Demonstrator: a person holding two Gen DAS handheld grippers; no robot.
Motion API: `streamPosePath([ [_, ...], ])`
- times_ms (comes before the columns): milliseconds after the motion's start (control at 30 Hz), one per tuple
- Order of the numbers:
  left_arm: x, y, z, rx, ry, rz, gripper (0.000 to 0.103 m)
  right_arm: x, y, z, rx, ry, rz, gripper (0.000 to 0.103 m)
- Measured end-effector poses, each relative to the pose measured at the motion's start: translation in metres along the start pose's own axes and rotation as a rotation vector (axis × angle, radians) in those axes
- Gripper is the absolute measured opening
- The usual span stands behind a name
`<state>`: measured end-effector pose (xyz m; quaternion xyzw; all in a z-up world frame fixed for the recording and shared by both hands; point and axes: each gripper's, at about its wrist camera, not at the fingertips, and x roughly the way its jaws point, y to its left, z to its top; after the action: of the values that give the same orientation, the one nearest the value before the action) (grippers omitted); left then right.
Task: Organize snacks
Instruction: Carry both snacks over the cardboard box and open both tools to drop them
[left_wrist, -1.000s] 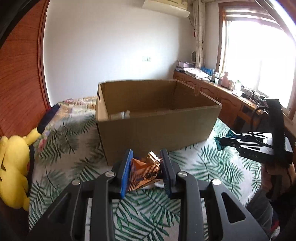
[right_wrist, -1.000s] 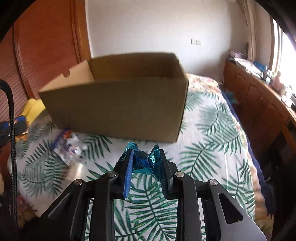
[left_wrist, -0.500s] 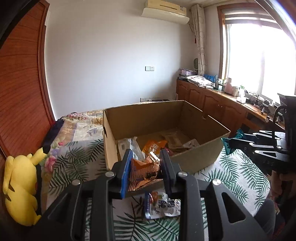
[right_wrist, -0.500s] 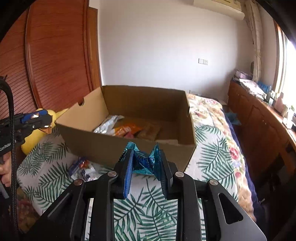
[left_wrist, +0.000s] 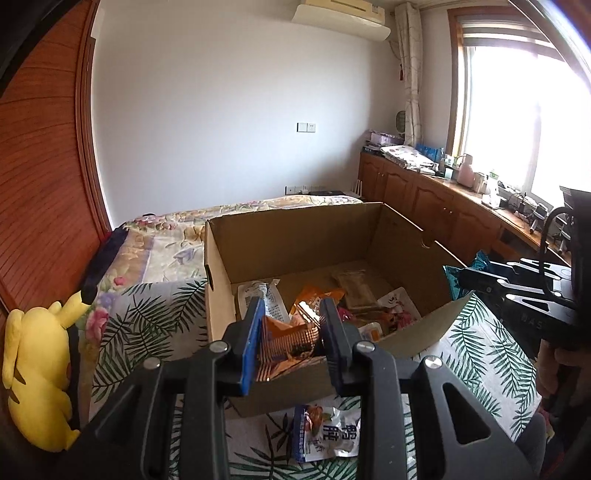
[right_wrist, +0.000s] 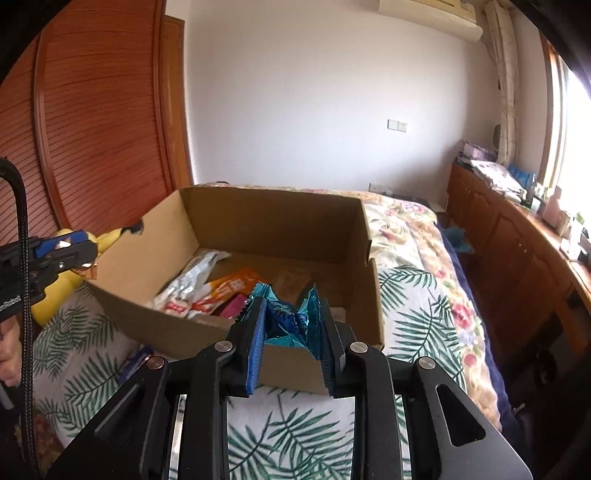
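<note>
At the far left of the left wrist view, a yellow plush toy (left_wrist: 35, 376) lay on the palm-leaf bedspread (left_wrist: 147, 325), well off to the left of the jaws. The left gripper (left_wrist: 291, 334) had its jaws pinching a crumpled orange-and-copper snack packet (left_wrist: 290, 341), the blue pad (left_wrist: 251, 341) pressed against the packet's left side. Just beyond the fingertips stood the open cardboard box (left_wrist: 295, 236), with several loose snack packets on its floor: a white pouch (left_wrist: 264, 299) ahead and slightly left of the jaws, an orange pouch (left_wrist: 321, 293) straight ahead, and a tan wrapped bar (left_wrist: 352, 286) ahead to the right. Below the jaws, outside the box, a blue-and-white snack packet (left_wrist: 327, 432) lay on the bedspread. To the right, the other gripper's black body came in from the frame edge.

In the right wrist view, the left gripper's blue-tipped end showed at the far left, above the box's left wall. The right gripper (right_wrist: 291, 328) had its jaws clamped on a crinkled teal foil snack packet (right_wrist: 290, 319), held over the near wall (right_wrist: 166, 332) of the box. Ahead and left of those jaws, white and orange packets (right_wrist: 207, 291) lay inside the box. To the right of the jaws, a floral quilt (right_wrist: 413, 229) covered the bed, with wooden cabinets (right_wrist: 517, 251) beyond.
</note>
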<state>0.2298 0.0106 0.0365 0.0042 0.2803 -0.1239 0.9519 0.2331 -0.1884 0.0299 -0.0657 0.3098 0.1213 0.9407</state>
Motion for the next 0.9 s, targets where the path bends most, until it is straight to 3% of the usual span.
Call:
streamPosePath([
  [300, 0.027, -0.001, 0.004, -0.010, 0.036, 0.017, 0.030, 0.026, -0.019, -0.003, 0.112, 0.032, 0.016, 0.025],
  [567, 0.041, -0.002, 0.004, -0.019, 0.043, 0.019, 0.034, 0.037, -0.018, -0.006, 0.126, 0.047, 0.020, 0.031],
  [733, 0.040, 0.001, 0.003, -0.029, 0.036, 0.009, 0.050, 0.038, -0.016, -0.006, 0.129, 0.042, 0.032, 0.038],
  [900, 0.034, 0.001, 0.004, -0.026, 0.024, -0.006, 0.054, 0.035, -0.015, -0.007, 0.132, 0.034, 0.036, 0.040],
])
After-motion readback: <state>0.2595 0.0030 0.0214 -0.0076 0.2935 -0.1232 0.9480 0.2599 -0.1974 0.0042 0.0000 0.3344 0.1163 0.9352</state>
